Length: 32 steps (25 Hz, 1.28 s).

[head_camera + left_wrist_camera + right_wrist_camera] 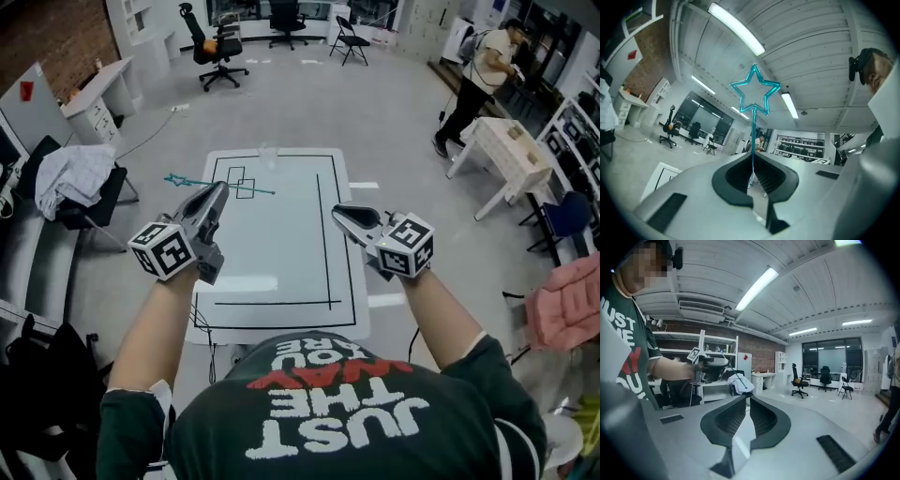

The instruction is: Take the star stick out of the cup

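Note:
My left gripper (219, 193) is shut on the thin stem of the teal star stick (239, 189), held up above the white table (281, 253). In the head view the stick lies sideways, its star end (178, 180) out past the table's left edge. In the left gripper view the star (755, 96) stands upright against the ceiling, the stem pinched between the jaws. A small clear cup (269, 157) stands at the table's far edge, apart from the stick. My right gripper (340, 215) hovers over the table's right side, shut and empty. The right gripper view shows the left gripper (700, 360) with the stick (734, 374).
The table carries black marked lines. A chair with clothes (77, 183) stands left of it. A white desk (511, 155) and a standing person (473, 84) are at the far right. A pink chair (567, 305) is near right. Office chairs (217, 49) stand far back.

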### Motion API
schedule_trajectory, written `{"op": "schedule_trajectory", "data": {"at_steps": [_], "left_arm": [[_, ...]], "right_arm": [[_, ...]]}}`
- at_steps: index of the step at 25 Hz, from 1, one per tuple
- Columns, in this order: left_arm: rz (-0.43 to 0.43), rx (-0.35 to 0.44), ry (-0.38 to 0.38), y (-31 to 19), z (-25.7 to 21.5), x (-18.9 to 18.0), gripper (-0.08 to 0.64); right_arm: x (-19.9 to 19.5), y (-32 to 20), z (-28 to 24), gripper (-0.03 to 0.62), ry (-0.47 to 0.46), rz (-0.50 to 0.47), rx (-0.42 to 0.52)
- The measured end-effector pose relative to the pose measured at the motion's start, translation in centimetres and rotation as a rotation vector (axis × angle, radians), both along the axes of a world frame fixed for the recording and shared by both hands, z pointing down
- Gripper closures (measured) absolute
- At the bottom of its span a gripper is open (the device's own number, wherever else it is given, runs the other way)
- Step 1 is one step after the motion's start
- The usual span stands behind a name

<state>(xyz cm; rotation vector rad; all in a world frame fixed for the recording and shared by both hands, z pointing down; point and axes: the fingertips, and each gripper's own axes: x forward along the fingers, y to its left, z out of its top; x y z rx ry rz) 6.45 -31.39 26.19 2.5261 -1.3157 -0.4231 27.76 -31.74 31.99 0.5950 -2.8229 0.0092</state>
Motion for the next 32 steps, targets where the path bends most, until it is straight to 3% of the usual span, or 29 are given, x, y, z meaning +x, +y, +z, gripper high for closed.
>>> {"op": "schedule_trajectory", "data": {"at_steps": [9, 23, 32], "left_arm": [[-0.028, -0.124, 0.063, 2.7, 6.6, 1.7, 0.541], [0.066, -0.361, 0.278, 6.0, 18.3, -5.7, 0.541], [0.091, -0.489, 0.358, 8.3, 25.6, -7.0, 0.541]], "right_arm": [[1.7, 1.8, 4.1, 0.555, -0.021, -0.035, -0.086], [-5.0, 5.7, 11.9, 0.555, -0.001, 0.085, -0.251], [-6.4, 8.2, 18.7, 0.555, 0.056, 0.117, -0.369]]}}
